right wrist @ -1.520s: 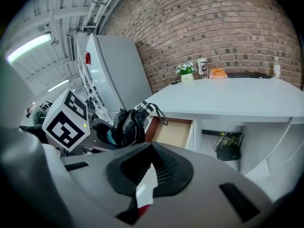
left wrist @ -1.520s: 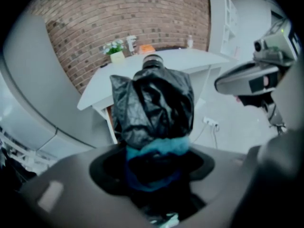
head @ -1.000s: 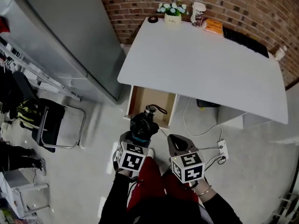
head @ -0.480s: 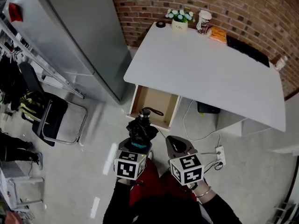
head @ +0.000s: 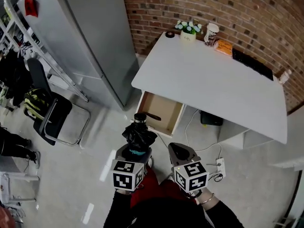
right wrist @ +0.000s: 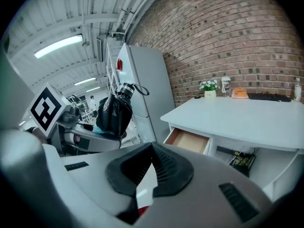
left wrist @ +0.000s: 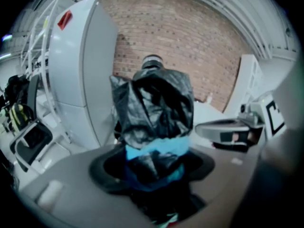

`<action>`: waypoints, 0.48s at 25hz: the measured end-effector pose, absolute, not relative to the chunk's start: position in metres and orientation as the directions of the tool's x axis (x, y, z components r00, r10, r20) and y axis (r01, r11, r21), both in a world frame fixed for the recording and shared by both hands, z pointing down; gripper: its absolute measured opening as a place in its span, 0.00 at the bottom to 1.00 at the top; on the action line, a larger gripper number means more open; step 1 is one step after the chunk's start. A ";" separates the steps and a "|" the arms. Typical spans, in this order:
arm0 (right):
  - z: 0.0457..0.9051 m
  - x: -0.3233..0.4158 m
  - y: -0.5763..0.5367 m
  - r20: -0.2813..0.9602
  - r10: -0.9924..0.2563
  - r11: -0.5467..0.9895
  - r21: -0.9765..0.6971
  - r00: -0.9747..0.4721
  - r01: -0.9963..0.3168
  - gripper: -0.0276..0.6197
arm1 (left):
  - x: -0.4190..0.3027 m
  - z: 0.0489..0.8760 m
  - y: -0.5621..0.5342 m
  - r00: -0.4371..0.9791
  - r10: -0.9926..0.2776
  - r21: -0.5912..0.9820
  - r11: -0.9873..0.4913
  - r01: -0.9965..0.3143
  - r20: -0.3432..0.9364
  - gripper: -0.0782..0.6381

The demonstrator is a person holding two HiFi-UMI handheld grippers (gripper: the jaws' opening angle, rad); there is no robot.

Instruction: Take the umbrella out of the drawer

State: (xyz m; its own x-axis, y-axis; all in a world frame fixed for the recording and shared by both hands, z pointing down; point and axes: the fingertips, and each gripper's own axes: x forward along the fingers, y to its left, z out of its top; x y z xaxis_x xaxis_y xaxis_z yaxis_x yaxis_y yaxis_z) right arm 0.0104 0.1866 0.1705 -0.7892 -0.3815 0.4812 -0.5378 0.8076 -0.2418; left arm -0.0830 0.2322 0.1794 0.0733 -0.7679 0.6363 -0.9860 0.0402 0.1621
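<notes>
Since 1 second ago: both tools are rising and drawing back from the desk [head: 213,84]; the umbrella [head: 138,136], which was hanging over the drawer's front rim, is now hanging clear of the drawer [head: 166,107], above the floor.
Left tool [head: 137,151]: its 2 jaws are standing wide and pressing on the lower part of the umbrella; it is tilting up and away from the person.
Umbrella: folded, black, with a blue band showing just above the jaws in the left gripper view [left wrist: 154,108]; its round handle end is pointing up toward the drawer, and a thin black strap is trailing from that end over the drawer's front rim in the head view. In the right gripper view [right wrist: 114,113] it is showing upright, well to the left of the desk.
Right tool [head: 179,151]: its 2 jaws are meeting at the tips and carrying nothing; it is hovering beside the left tool, pointing toward the drawer.
Drawer: it is standing pulled out from under the desk's near edge, close to the near left corner; only its bare wooden bottom is showing in the right gripper view [right wrist: 190,140].
Desk top: 1 pot of flowers [head: 188,28] and 1 cup [head: 211,32] are sitting at the far left corner; 1 keyboard [head: 251,64] is lying along the far edge.
Floor: 1 chair [head: 59,118] is standing well left of the desk.
</notes>
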 end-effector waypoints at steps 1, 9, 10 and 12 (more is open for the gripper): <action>0.168 0.011 0.188 0.473 -0.381 0.810 -0.244 -0.795 -0.533 0.04 | -0.082 0.176 0.234 0.071 -0.778 0.177 0.052 -0.983 0.624 0.51; 0.148 0.013 0.193 0.405 -0.362 0.832 -0.266 -0.840 -0.487 0.04 | -0.079 0.152 0.250 0.037 -0.823 0.232 0.116 -0.966 0.567 0.51; 0.145 0.013 0.193 0.397 -0.360 0.837 -0.262 -0.844 -0.480 0.04 | -0.079 0.148 0.251 0.030 -0.828 0.231 0.121 -0.965 0.560 0.51; 0.141 0.015 0.193 0.387 -0.355 0.847 -0.253 -0.851 -0.468 0.04 | -0.079 0.141 0.253 0.017 -0.837 0.230 0.131 -0.964 0.547 0.51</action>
State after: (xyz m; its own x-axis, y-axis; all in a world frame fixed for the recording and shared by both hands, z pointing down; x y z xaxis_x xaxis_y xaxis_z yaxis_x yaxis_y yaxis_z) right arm 0.0146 0.1927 0.1410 -0.8512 -0.3549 0.3866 -0.4679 0.8467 -0.2531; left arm -0.0789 0.2529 0.1414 0.0172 -0.8369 0.5471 -0.9644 0.1305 0.2300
